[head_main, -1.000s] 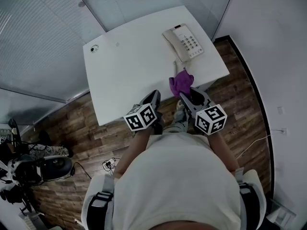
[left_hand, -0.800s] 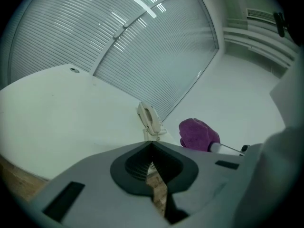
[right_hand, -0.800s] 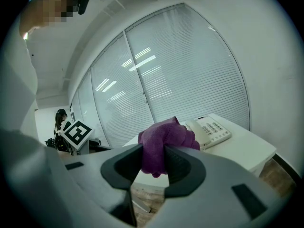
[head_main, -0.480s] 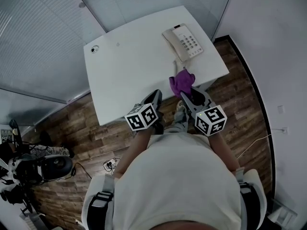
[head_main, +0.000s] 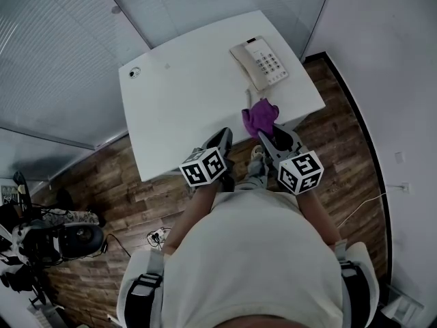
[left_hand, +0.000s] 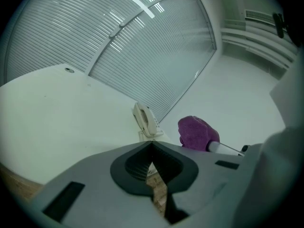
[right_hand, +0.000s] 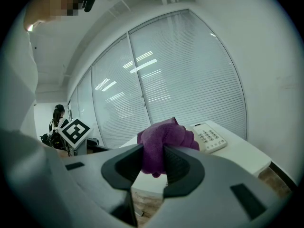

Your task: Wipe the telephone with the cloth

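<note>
A cream telephone point(head_main: 259, 62) lies at the far right of the white table point(head_main: 184, 108); it also shows small in the left gripper view point(left_hand: 145, 120) and behind the cloth in the right gripper view point(right_hand: 209, 137). My right gripper point(head_main: 265, 137) is shut on a bunched purple cloth point(head_main: 259, 117) point(right_hand: 164, 144), held at the table's near edge, short of the telephone. The cloth point(left_hand: 197, 133) also appears to the right in the left gripper view. My left gripper point(head_main: 223, 137) hangs at the near edge, shut with nothing between its jaws point(left_hand: 152, 163).
A small round fitting point(head_main: 134, 71) sits in the table's far left corner. Glass walls with blinds point(head_main: 61, 53) stand behind and left of the table. Wooden floor point(head_main: 102, 190) lies below, with equipment and cables point(head_main: 61, 241) at the left.
</note>
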